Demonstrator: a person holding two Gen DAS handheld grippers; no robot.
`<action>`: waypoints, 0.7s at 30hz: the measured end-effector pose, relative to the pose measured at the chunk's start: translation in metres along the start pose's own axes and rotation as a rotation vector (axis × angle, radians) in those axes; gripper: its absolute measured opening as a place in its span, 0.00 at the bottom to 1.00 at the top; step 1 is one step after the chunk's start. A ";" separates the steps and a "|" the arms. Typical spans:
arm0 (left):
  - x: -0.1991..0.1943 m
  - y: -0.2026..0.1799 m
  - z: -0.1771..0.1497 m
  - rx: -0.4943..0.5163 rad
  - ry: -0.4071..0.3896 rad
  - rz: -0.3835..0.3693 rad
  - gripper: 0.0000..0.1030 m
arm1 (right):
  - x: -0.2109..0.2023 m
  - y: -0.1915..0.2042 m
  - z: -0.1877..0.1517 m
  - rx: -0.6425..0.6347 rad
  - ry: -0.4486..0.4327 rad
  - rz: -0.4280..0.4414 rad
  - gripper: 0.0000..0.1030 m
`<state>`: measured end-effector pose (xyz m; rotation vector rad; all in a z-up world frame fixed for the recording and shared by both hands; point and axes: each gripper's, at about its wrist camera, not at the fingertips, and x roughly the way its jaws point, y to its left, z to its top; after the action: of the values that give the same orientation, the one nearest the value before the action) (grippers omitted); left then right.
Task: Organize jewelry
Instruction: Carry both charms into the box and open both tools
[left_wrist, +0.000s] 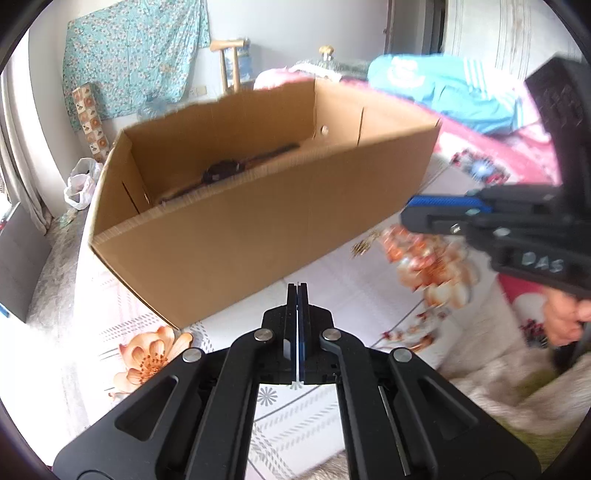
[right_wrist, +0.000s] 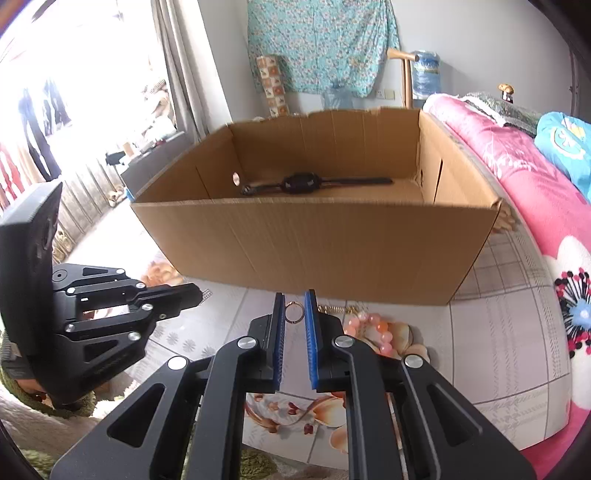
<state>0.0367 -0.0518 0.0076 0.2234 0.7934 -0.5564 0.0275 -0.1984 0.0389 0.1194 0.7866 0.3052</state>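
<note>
An open cardboard box (right_wrist: 332, 240) stands on the bed, and it also shows in the left wrist view (left_wrist: 258, 221). A black wristwatch (right_wrist: 299, 183) lies on its floor, also seen in the left wrist view (left_wrist: 221, 171). My right gripper (right_wrist: 294, 299) is partly open, its blue pads on either side of a small gold ring (right_wrist: 294, 312) on the sheet. A pink bead bracelet (right_wrist: 373, 332) and a gold chain (right_wrist: 340, 309) lie just to its right. My left gripper (left_wrist: 297, 286) is shut and empty in front of the box. The right gripper (left_wrist: 413, 208) shows at the right of the left wrist view.
A floral bedsheet (right_wrist: 498, 332) covers the bed. A pink quilt (right_wrist: 517, 166) and a blue garment (right_wrist: 565, 144) lie to the right of the box. A teal cloth (right_wrist: 321, 44) hangs on the far wall. The bed edge drops to the floor at left.
</note>
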 end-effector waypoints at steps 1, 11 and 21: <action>-0.009 0.000 0.005 -0.004 -0.021 -0.017 0.00 | -0.006 0.001 0.006 -0.003 -0.017 0.009 0.11; -0.031 0.017 0.084 -0.031 -0.167 -0.175 0.00 | -0.010 -0.016 0.092 -0.053 -0.089 0.079 0.11; 0.078 0.038 0.132 -0.221 0.080 -0.303 0.00 | 0.076 -0.077 0.141 0.055 0.142 0.038 0.11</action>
<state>0.1831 -0.1017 0.0411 -0.0806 0.9668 -0.7419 0.1962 -0.2460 0.0697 0.1660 0.9351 0.3307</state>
